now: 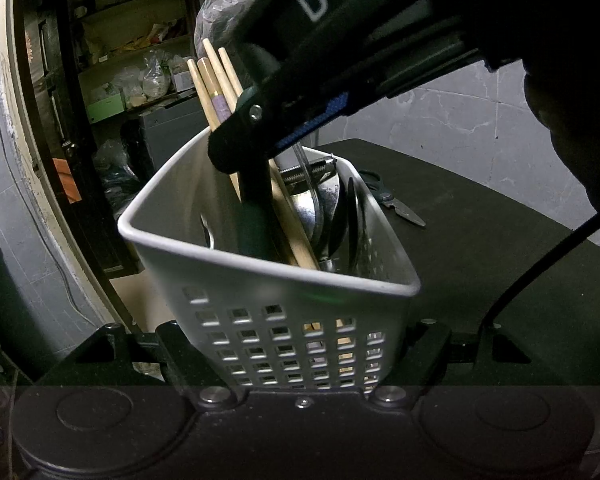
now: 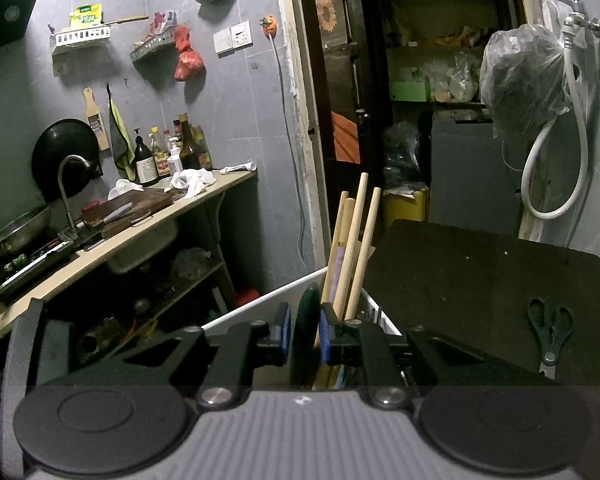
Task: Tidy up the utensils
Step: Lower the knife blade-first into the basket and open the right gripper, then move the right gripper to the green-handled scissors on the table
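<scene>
A white perforated utensil basket [image 1: 276,280] stands on a black table [image 1: 500,240] and fills the left wrist view. My left gripper [image 1: 296,344] has its fingers on either side of the basket's lower wall, shut on it. The basket holds wooden chopsticks [image 1: 216,76], a metal ladle [image 1: 320,208] and a dark green handle [image 1: 254,224]. My right gripper [image 2: 305,334] is shut on that dark green handle [image 2: 306,332] above the basket, and it shows from outside in the left wrist view [image 1: 252,128]. Chopsticks [image 2: 354,240] rise behind it.
Black scissors [image 2: 550,332] lie on the table to the right of the basket; they also show in the left wrist view [image 1: 396,200]. A kitchen counter [image 2: 112,240] with sink, bottles and cutting board is to the left. A doorway with shelves [image 2: 420,80] is behind.
</scene>
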A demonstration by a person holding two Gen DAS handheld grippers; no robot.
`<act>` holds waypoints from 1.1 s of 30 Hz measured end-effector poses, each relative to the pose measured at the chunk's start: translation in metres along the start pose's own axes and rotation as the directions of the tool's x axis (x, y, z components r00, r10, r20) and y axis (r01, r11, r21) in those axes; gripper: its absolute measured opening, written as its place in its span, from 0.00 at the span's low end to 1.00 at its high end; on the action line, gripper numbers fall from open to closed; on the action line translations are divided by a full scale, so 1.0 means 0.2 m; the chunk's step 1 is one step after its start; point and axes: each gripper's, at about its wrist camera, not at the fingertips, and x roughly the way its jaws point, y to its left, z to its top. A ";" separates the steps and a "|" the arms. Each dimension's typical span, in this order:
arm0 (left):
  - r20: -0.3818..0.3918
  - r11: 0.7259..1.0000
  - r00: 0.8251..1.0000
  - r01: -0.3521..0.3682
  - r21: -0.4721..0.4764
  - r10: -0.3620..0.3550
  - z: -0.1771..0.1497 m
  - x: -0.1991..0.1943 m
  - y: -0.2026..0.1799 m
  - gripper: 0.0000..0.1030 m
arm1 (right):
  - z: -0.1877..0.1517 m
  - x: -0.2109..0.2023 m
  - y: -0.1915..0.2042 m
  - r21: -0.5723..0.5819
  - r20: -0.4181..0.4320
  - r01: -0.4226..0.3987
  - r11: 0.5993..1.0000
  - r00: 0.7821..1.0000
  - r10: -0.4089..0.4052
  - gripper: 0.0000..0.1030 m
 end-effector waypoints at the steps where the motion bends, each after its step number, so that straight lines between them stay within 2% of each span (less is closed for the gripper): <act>1: 0.000 1.000 1.000 0.000 0.000 0.000 0.00 0.00 0.00 0.77 | 0.00 0.00 0.00 -0.004 0.003 0.001 1.000 1.000 -0.001 0.22; 5: 0.000 1.000 1.000 0.000 0.000 0.000 0.00 0.00 0.00 0.77 | 0.01 -0.03 0.01 -0.020 0.034 -0.001 1.000 0.999 0.002 0.40; 7: 0.000 1.000 1.000 0.000 -0.001 0.000 0.00 0.00 0.00 0.77 | 0.01 -0.05 0.02 -0.031 0.057 0.001 1.000 0.998 0.001 0.53; 9: 0.000 1.000 1.000 0.000 0.000 0.000 0.00 0.00 0.00 0.77 | 0.02 -0.07 0.03 -0.047 0.098 0.010 0.999 0.995 -0.006 0.69; 12: 0.000 1.000 1.000 0.000 0.000 0.000 0.00 0.00 0.00 0.77 | 0.03 -0.12 0.03 -0.059 0.173 0.013 0.998 0.985 -0.002 0.86; 15: 0.000 1.000 1.000 0.000 0.000 0.000 0.00 0.00 0.00 0.77 | 0.04 -0.17 0.02 -0.059 0.250 0.024 0.998 0.968 -0.009 0.94; 18: 0.000 1.000 1.000 0.000 0.000 0.000 0.00 0.00 0.00 0.77 | 0.06 -0.22 0.00 -0.047 0.311 0.052 0.998 0.950 -0.035 0.99; 22: -0.001 1.000 1.000 0.000 0.000 0.000 0.00 0.00 0.00 0.77 | 0.06 -0.27 -0.06 -0.019 0.351 0.098 0.995 0.932 -0.085 1.00; 24: 0.000 1.000 1.000 0.000 0.000 0.000 0.00 0.00 0.00 0.77 | 0.06 -0.30 -0.11 0.016 0.384 0.130 0.991 0.915 -0.126 1.00; 27: 0.000 1.000 1.000 -0.001 -0.004 0.001 0.00 0.00 0.00 0.77 | 0.04 -0.35 -0.20 0.092 0.414 0.231 0.969 0.876 -0.248 1.00; 30: 0.001 1.000 1.000 -0.003 -0.010 0.003 0.00 0.00 0.00 0.77 | 0.03 -0.34 -0.31 0.180 0.374 0.327 0.928 0.849 -0.372 1.00; 33: 0.001 1.000 1.000 -0.006 -0.018 0.006 -0.01 0.00 0.00 0.77 | 0.00 -0.28 -0.45 0.263 0.249 0.455 0.851 0.820 -0.515 1.00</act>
